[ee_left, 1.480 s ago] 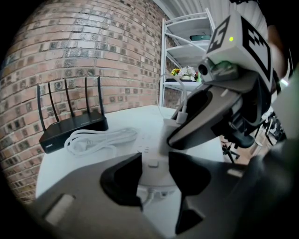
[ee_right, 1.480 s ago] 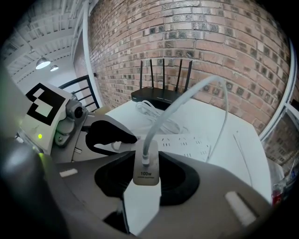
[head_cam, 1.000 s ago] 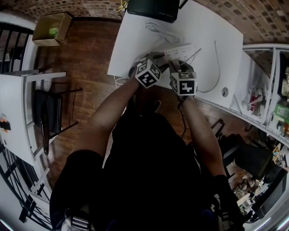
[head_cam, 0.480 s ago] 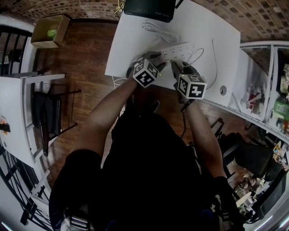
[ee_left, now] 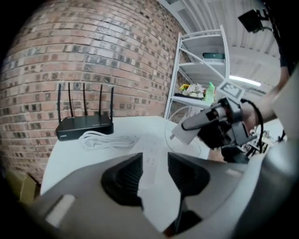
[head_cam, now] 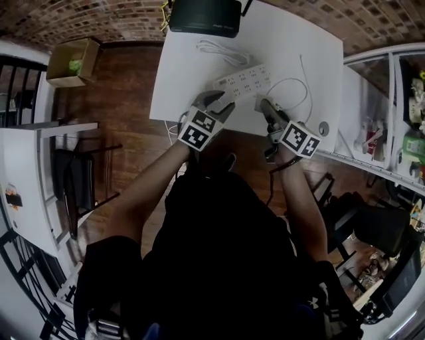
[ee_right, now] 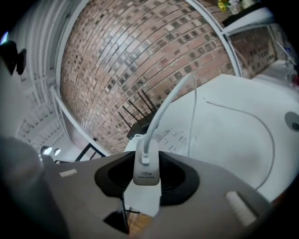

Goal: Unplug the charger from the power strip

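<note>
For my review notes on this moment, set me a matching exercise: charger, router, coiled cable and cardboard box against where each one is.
Things:
1. charger
2. router
3. coiled cable
4. cardboard box

Places:
A. on the wooden floor, off to the table's left in the head view
B. gripped in the right gripper's jaws, clear of the power strip
C. black, at the table's far edge by the brick wall
D. white, on the table between router and power strip

Pairs: 1-B, 2-C, 3-D, 4-A.
</note>
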Demonstrator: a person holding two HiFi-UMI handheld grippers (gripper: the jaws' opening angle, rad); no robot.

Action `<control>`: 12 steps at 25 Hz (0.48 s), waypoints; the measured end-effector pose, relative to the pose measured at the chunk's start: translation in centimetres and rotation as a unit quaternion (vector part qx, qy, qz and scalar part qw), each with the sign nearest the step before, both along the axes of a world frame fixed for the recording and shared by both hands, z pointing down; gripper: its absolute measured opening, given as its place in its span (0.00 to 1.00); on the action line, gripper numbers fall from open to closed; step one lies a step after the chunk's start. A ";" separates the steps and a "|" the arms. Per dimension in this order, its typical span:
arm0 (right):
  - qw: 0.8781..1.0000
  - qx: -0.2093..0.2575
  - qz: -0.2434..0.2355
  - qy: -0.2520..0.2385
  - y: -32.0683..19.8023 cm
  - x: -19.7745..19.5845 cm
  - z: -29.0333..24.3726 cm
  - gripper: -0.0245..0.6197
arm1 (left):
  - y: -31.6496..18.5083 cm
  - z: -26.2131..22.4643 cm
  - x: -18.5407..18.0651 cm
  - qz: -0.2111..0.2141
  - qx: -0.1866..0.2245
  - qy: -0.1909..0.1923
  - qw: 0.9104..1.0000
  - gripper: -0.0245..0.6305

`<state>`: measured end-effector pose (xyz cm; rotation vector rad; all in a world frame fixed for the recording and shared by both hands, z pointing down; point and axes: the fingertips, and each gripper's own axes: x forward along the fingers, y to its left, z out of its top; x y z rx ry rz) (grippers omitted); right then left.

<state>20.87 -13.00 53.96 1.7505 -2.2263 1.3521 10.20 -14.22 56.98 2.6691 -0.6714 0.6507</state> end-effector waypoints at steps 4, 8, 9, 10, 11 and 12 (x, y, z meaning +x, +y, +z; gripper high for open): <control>0.997 0.008 0.054 -0.050 1.8 2.6 0.2 0.26 | 2.4 -3.2 -0.9 -0.016 -0.018 0.035 0.999 0.28; 0.992 0.000 0.096 -0.079 3.4 5.0 1.8 0.26 | 3.8 -4.8 -1.8 -0.031 -0.010 0.044 0.999 0.27; 0.991 -0.004 0.103 -0.081 3.7 5.5 2.3 0.26 | 4.2 -5.0 -2.0 -0.035 -0.011 0.045 0.998 0.27; 0.991 -0.009 0.108 -0.084 3.8 6.0 2.9 0.26 | 4.5 -5.1 -2.2 -0.037 -0.014 0.046 0.998 0.26; 0.990 -0.015 0.112 -0.087 3.9 6.3 3.6 0.26 | 4.7 -5.1 -2.2 -0.039 -0.020 0.047 0.998 0.26; 0.989 -0.021 0.115 -0.089 3.9 6.7 4.3 0.26 | 4.9 -5.0 -2.2 -0.041 -0.027 0.047 0.998 0.26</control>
